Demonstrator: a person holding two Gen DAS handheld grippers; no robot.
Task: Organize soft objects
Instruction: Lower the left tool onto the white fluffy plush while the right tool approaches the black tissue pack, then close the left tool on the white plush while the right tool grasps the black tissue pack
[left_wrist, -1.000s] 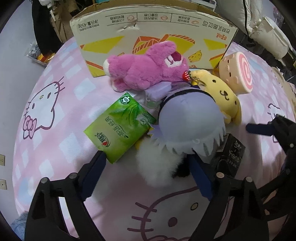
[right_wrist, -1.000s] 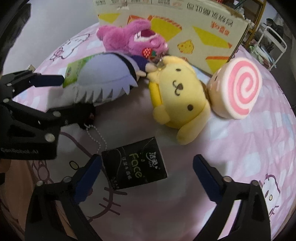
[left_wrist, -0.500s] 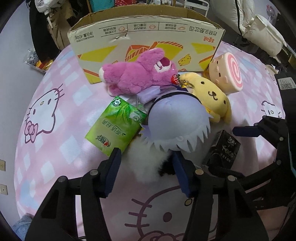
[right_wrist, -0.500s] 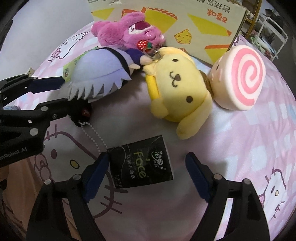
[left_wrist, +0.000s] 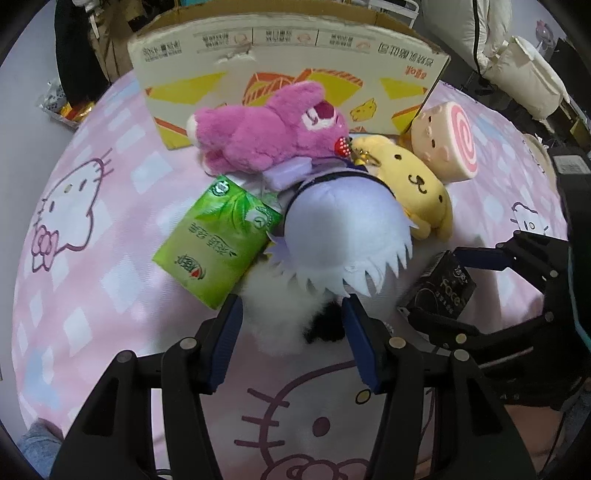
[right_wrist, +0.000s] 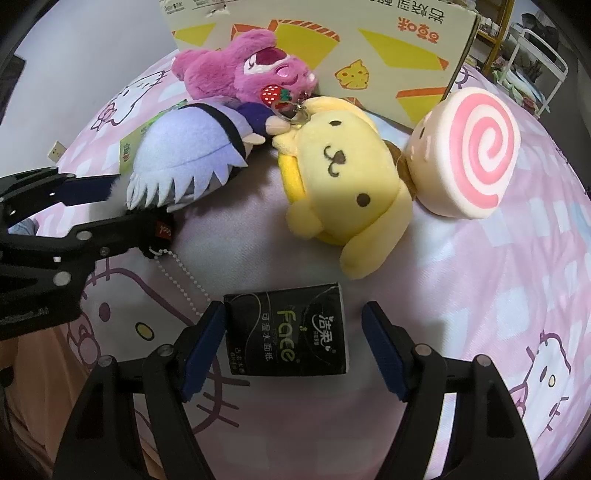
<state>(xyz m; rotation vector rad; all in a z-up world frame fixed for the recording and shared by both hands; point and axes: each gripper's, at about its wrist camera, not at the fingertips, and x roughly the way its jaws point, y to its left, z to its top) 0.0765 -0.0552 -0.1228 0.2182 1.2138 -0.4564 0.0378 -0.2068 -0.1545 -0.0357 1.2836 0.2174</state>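
A lavender-haired plush doll (left_wrist: 343, 236) with a white fluffy part (left_wrist: 284, 314) lies on the pink bedsheet. My left gripper (left_wrist: 291, 317) is open, its pads on either side of the fluffy part; it also shows in the right wrist view (right_wrist: 122, 206). A black tissue pack (right_wrist: 290, 336) lies between the open fingers of my right gripper (right_wrist: 295, 332), the left pad close against it. It also shows in the left wrist view (left_wrist: 443, 288). A magenta bear (left_wrist: 269, 129), a yellow dog plush (right_wrist: 343, 177), a swirl-roll plush (right_wrist: 469, 151) and a green tissue pack (left_wrist: 218, 243) lie around.
An open cardboard box (left_wrist: 288, 55) stands at the back, behind the toys. A bead chain (right_wrist: 181, 273) trails from the doll over the Hello Kitty sheet (left_wrist: 92, 295). White bags (left_wrist: 517, 74) and clutter lie beyond the bed.
Both grippers have narrowed and moved in: the left around the doll's white fluffy part, the right around the black tissue pack.
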